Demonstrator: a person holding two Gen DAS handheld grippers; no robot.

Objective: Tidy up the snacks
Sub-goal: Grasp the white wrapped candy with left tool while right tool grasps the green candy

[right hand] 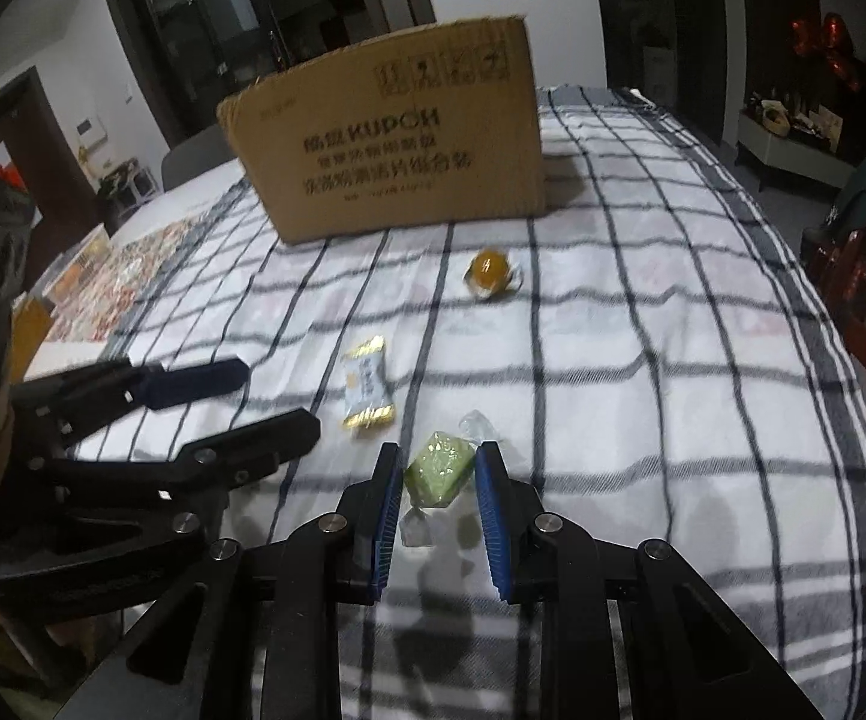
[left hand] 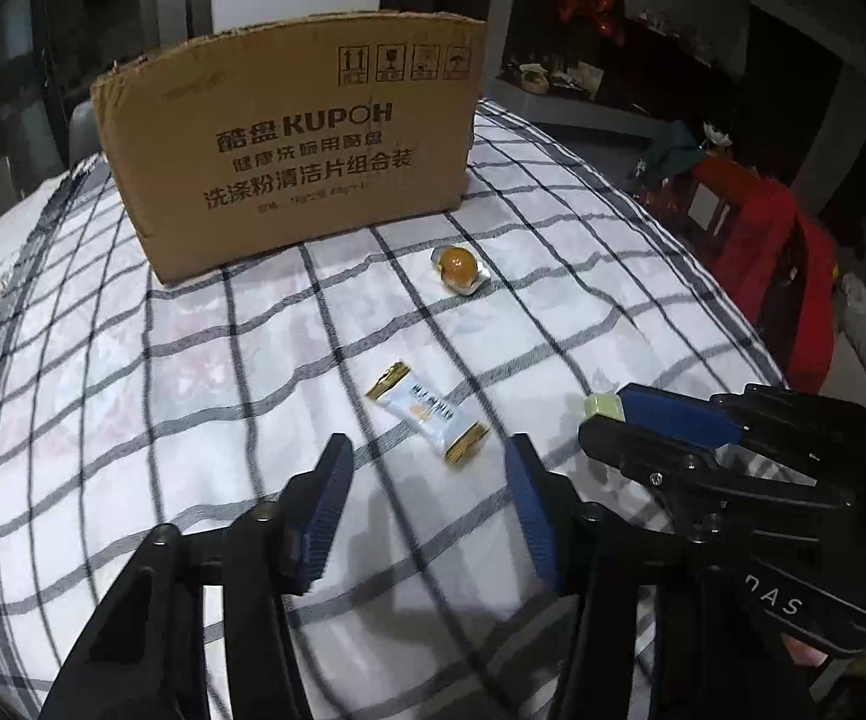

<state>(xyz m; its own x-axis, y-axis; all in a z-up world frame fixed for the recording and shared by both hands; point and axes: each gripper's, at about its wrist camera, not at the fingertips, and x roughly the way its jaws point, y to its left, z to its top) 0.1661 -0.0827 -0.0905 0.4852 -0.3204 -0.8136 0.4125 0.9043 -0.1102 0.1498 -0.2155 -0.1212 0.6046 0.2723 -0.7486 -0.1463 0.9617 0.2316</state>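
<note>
Cardboard box (right hand: 391, 132) is seen standing on the checked cloth (right hand: 673, 360); its inside is hidden. In front of it, the green candy (right hand: 439, 468) is bracketed by the right gripper (right hand: 439, 480), grip unconfirmed. The left gripper (left hand: 427, 480) is held wide open, empty, near the white packet (left hand: 427, 417).

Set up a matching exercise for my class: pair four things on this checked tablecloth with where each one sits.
Things:
1. green candy
2. orange ball snack
3. white packet
4. cardboard box

Places:
A. at the far end of the cloth
B. between the right gripper's fingers
C. just ahead of the open left gripper
D. alone, near the box

Pairs: 1-B, 2-D, 3-C, 4-A
</note>
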